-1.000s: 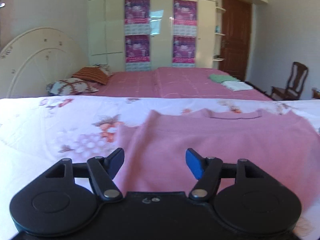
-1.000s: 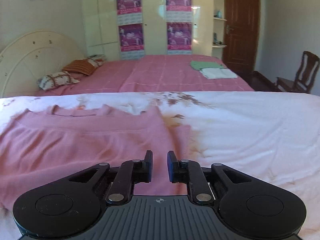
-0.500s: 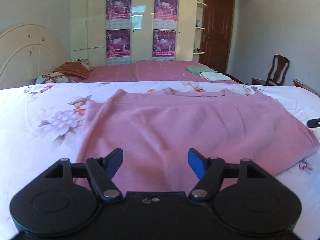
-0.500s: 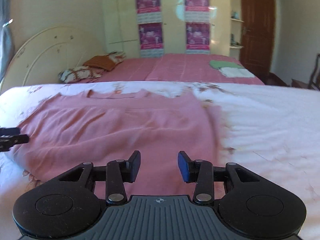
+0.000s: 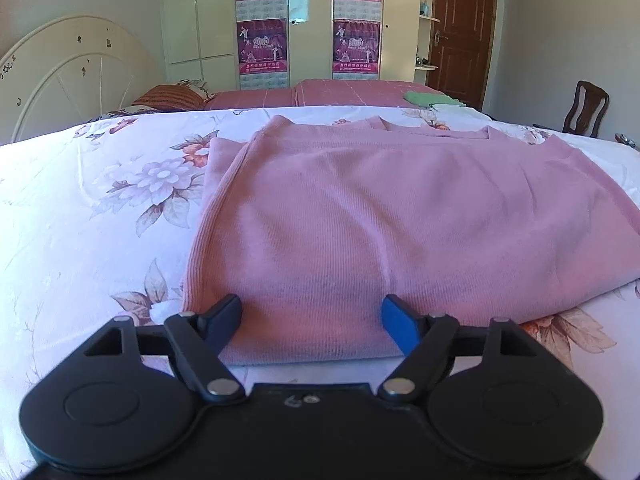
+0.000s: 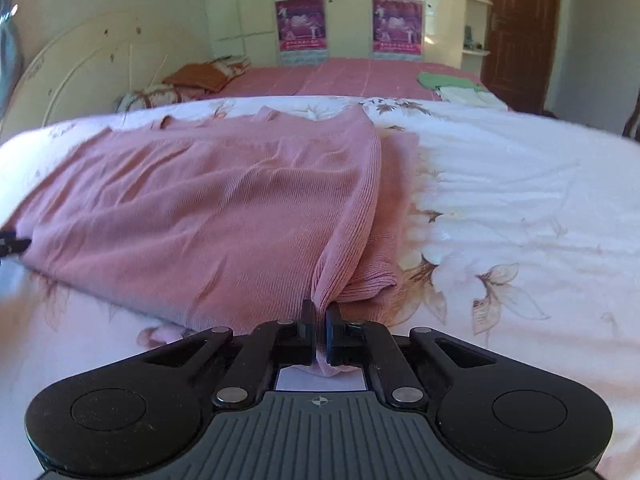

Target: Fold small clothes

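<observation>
A pink knit top [image 5: 360, 216] lies flat on a white floral bedsheet [image 5: 100, 200], neckline away from me, its sides folded in. My left gripper [image 5: 312, 316] is open, its fingers spread astride the top's near left hem. In the right wrist view the top [image 6: 208, 216] fills the left half. My right gripper [image 6: 319, 320] is shut on the top's near right corner, and cloth bunches up between the fingers. The left gripper's tip [image 6: 12, 245] shows at the far left edge.
Beyond the floral sheet is a second bed with a pink cover [image 5: 340, 94], pillows [image 5: 168, 98] and folded green and white cloths [image 6: 452, 84]. A white headboard [image 5: 72, 80] is at left; a wooden chair [image 5: 586, 108] and door at right.
Both grippers pulled back to the top's near hem. The right gripper opened, then closed on the near right corner. The left gripper stayed open.
</observation>
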The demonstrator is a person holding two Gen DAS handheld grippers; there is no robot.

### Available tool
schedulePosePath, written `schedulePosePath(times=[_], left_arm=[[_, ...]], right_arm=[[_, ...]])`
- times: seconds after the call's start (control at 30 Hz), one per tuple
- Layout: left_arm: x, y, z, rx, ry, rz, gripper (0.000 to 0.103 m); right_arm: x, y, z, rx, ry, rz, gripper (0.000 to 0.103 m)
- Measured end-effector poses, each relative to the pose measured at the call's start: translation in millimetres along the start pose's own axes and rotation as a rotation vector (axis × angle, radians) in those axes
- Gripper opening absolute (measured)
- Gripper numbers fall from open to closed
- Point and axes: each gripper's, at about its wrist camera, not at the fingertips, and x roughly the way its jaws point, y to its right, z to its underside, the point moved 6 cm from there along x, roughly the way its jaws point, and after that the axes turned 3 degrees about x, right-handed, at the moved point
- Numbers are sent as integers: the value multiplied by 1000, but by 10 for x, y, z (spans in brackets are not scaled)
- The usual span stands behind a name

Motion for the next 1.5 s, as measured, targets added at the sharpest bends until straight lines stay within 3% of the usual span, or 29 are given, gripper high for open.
schedulePosePath(times=[0.1,0.13,0.17,0.2,0.23,0.3,0.43,0.53,0.6,0.7,0.8,0.9,0.97,1.0,1.07,1.17,1.2,1.3,1.37,1.43,1.5], left_arm=[[-22,-4,-14,9,-14,-12,76],[-92,9,-37,5,-4,-31,69],[-188,34,-103,-5,37,-33,71],[-261,80,-174,-21,80,-6,75],[-282,158,-245,-41,103,25,77],[-176,413,-377,-32,91,72,76],[142,966,-489,26,44,109,75],[308,1147,-340,80,-12,98,84],[230,1103,-216,103,7,100,84],[53,895,-113,122,44,63,82],[71,741,-112,76,41,53,83],[153,775,-146,93,28,31,86],[135,634,-163,62,28,11,86],[131,499,-156,37,25,-6,86],[113,221,-132,11,19,-6,86],[63,-57,-139,10,14,21,84],[42,-78,-181,4,16,17,78],[72,60,-402,42,62,-9,79],[177,211,-597,34,80,19,80],[297,370,-754,31,93,37,84],[499,503,-829,47,74,46,85]], right_arm=[[-25,200,114,15,-25,8,3],[-39,224,100,33,-34,-1,3],[-64,221,50,46,-44,5,4],[-127,206,-31,54,-15,37,7],[-247,160,-147,58,55,58,19],[-320,-36,-331,58,127,6,31],[-8,-721,-587,-50,124,-47,31],[339,-1058,-584,-105,67,-49,31],[570,-1054,-395,-162,-32,-27,32],[429,-898,-255,-169,-55,-39,32],[289,-815,-221,-163,-10,-12,33],[225,-944,-360,-101,70,-42,33],[311,-1082,-334,-122,32,-63,33],[397,-1112,-246,-187,-20,-15,33],[351,-992,-169,-221,13,2,50],[225,-705,-180,-218,6,20,52],[173,-639,-221,-215,21,20,52],[68,-519,-498,-115,106,-14,52],[115,-563,-718,-62,152,-27,52],[245,-733,-912,-50,175,-70,37],[445,-932,-1009,-78,158,-77,37]])
